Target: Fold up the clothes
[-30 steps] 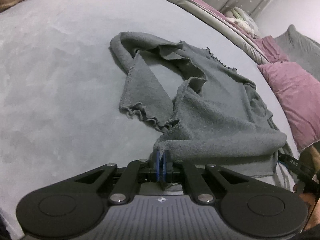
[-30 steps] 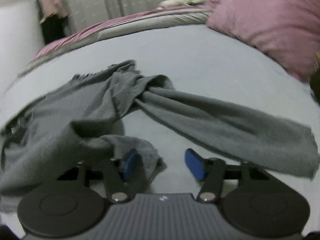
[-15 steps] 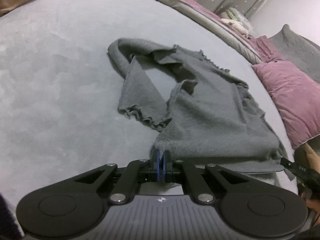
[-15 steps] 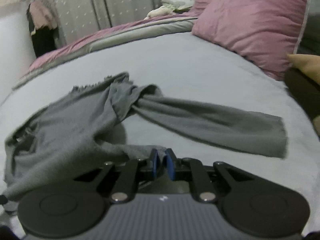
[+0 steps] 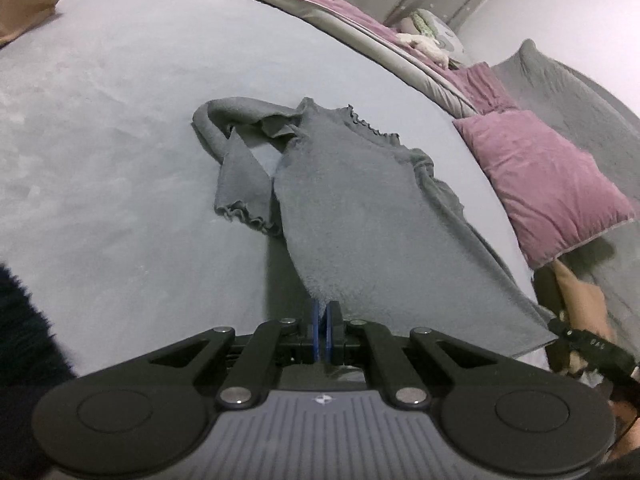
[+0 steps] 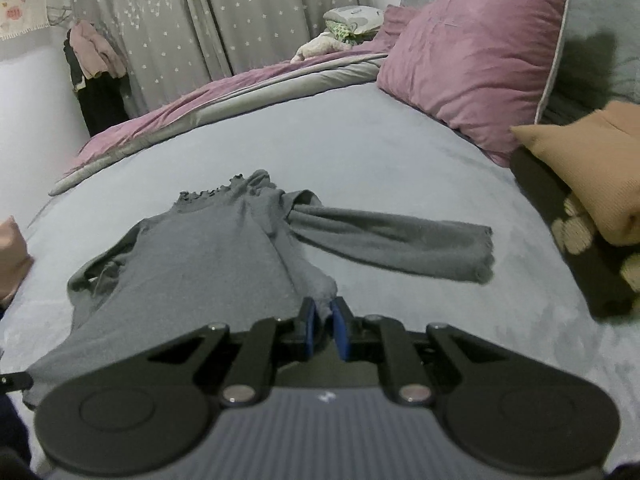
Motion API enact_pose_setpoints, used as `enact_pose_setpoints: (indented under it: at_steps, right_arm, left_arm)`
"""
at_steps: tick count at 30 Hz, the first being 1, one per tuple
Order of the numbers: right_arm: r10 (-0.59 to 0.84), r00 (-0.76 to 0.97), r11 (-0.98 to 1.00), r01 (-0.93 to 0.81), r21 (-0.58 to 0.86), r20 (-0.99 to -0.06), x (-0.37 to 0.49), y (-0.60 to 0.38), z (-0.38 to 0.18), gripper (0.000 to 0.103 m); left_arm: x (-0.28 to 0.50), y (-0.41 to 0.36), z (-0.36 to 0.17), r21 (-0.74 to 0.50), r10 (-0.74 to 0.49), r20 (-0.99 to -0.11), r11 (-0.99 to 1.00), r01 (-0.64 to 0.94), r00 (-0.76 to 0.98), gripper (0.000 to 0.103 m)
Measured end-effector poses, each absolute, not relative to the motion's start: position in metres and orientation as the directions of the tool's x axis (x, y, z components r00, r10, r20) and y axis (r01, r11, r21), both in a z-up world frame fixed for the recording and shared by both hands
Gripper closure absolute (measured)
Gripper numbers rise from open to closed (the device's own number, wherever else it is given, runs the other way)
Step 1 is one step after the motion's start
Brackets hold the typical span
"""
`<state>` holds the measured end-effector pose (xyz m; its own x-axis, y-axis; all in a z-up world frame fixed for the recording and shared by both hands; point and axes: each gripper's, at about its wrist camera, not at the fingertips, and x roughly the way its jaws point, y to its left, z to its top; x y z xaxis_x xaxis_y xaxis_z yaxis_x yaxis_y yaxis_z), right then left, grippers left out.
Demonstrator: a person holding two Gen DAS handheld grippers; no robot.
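A grey long-sleeved top (image 5: 360, 200) with a ruffled collar lies on the grey bed (image 5: 120, 120), its body pulled straight toward me. My left gripper (image 5: 323, 312) is shut on one corner of the hem. My right gripper (image 6: 323, 316) is shut on the other hem corner of the grey top (image 6: 216, 256). One sleeve (image 6: 392, 236) lies stretched out to the right in the right wrist view. The other sleeve (image 5: 240, 184) is bent in a loop beside the body in the left wrist view.
A pink pillow (image 6: 472, 56) and a grey pillow stand at the bed's right. A tan and dark cushion (image 6: 592, 184) lies near the right edge. A pink and grey duvet (image 6: 224, 92) lines the far side. A hand (image 5: 576, 304) holds the other gripper at the right.
The right gripper has shut on the hem corner. Both grippers have pulled back toward me, drawing the top's body flat and straight and stretching out the right sleeve.
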<state>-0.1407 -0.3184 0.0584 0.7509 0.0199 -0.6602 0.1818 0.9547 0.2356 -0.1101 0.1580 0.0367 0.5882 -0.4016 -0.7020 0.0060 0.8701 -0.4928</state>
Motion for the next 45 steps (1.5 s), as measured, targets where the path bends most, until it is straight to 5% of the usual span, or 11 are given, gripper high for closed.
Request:
enact_pose_setpoints:
  at_steps: [17,27,32,38,45]
  right_arm:
    - [-0.001,0.574,0.978,0.171,0.119,-0.819,-0.155,-0.302,0.006,0.092]
    - [0.023,0.479,0.973,0.193,0.131,-0.877,-0.138,-0.311,-0.022,0.087]
    - [0.026,0.488,0.969,0.202,0.142,-0.873,-0.133,-0.316,-0.015,0.057]
    - [0.107,0.528,0.943,0.215,0.255,-0.842,-0.109,-0.332,-0.012,0.056]
    - [0.207,0.553,0.876,0.262,0.405,-0.807,-0.062,-0.352,-0.027,0.056]
  left_arm:
    - [-0.121,0.15,-0.02,-0.317,-0.287,-0.853,0.948,0.004,0.436,0.103]
    - [-0.111,0.167,-0.029,-0.367,-0.309,-0.847,0.929,-0.054,0.432,0.103]
    - [-0.095,0.171,-0.025,-0.385,-0.308,-0.84,0.918,-0.09,0.447,0.086]
    - [-0.06,0.178,-0.021,-0.383,-0.258,-0.821,0.91,-0.157,0.509,0.065]
    - [-0.014,0.188,-0.032,-0.398,-0.209,-0.802,0.885,-0.241,0.559,0.064]
